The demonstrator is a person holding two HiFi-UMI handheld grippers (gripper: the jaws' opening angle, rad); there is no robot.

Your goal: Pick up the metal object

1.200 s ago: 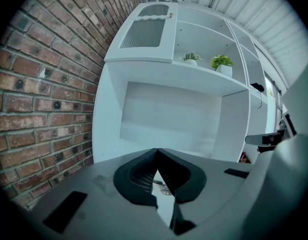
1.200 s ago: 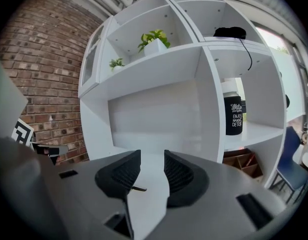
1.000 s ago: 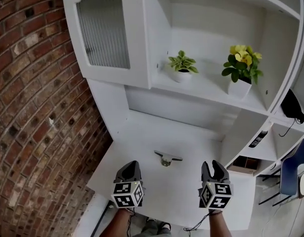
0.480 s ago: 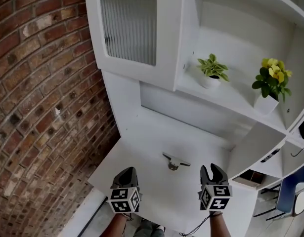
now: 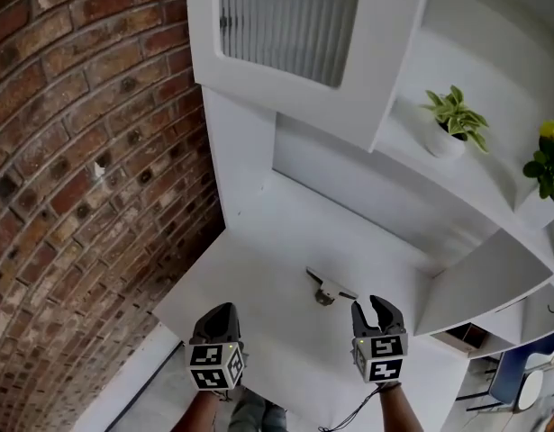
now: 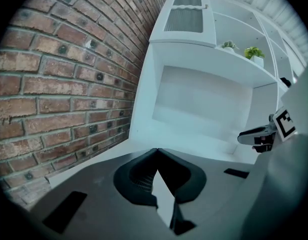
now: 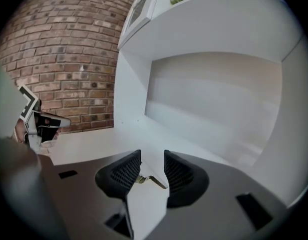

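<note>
The metal object [image 5: 328, 287], a small flat bar with a brass-coloured knob, lies on the white desk top [image 5: 258, 268]. My right gripper [image 5: 376, 311] is open just short of it, a little to its right. In the right gripper view the metal object [image 7: 147, 179] shows in the gap between the jaws, ahead of the right gripper [image 7: 151, 170]. My left gripper [image 5: 216, 321] hovers at the desk's near left, shut and empty, well left of the object. In the left gripper view the left gripper [image 6: 156, 151] has its tips together.
A brick wall [image 5: 78, 151] bounds the left side. Above the desk stands a white cabinet door with ribbed glass [image 5: 286, 16]. A shelf holds a small green plant [image 5: 452, 120] and a yellow-flowered plant [image 5: 551, 156]. A white side panel [image 5: 475, 282] bounds the desk's right.
The head view has swung left and down, so the shelf plants slid right. My right gripper has come closer to the metal object. The left gripper has held its place.
</note>
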